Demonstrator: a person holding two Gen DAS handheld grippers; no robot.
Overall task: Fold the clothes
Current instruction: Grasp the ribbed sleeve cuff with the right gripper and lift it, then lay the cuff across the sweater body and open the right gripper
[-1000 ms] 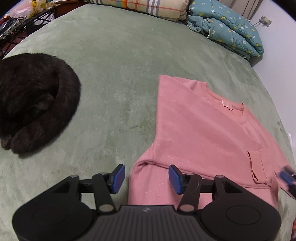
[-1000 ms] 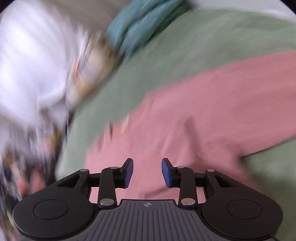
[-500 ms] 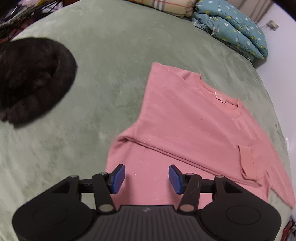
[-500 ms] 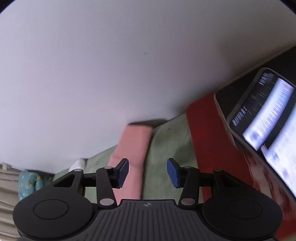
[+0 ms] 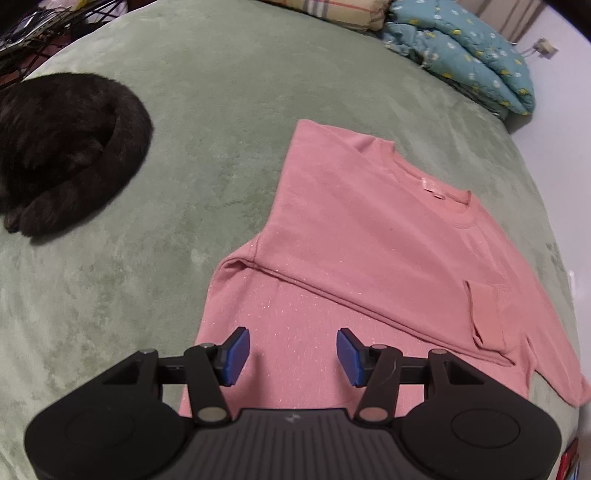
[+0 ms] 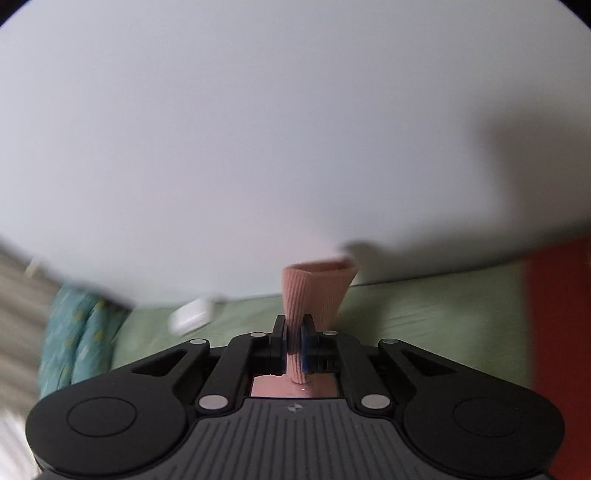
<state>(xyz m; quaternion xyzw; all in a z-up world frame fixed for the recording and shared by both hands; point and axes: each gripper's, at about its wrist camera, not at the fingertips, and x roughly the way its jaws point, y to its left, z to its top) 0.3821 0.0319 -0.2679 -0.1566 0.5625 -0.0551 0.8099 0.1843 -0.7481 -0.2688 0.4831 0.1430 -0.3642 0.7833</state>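
A pink sweatshirt [image 5: 369, 229] lies flat on the green bed cover [image 5: 221, 92], collar toward the far right. One sleeve is folded across it, and that sleeve's cuff [image 5: 484, 314] rests on the body. My left gripper [image 5: 291, 356] hovers open over the shirt's near part, with nothing between its blue pads. In the right wrist view my right gripper [image 6: 294, 347] is shut on a ribbed pink cuff [image 6: 317, 291], which sticks up between the pads in front of the white wall. The right gripper does not show in the left wrist view.
A black cat [image 5: 62, 147] lies curled on the cover at the left. A blue flowered quilt [image 5: 465, 51] and a plaid pillow [image 5: 332, 11] sit at the far end. The white wall [image 6: 295, 129] runs along the bed's right side, with a white object [image 6: 192, 314] and something red [image 6: 554, 314] near it.
My right gripper swung away from the shirt's body toward the wall and closed on the pink cuff. The left gripper drifted a little over the shirt and stayed open.
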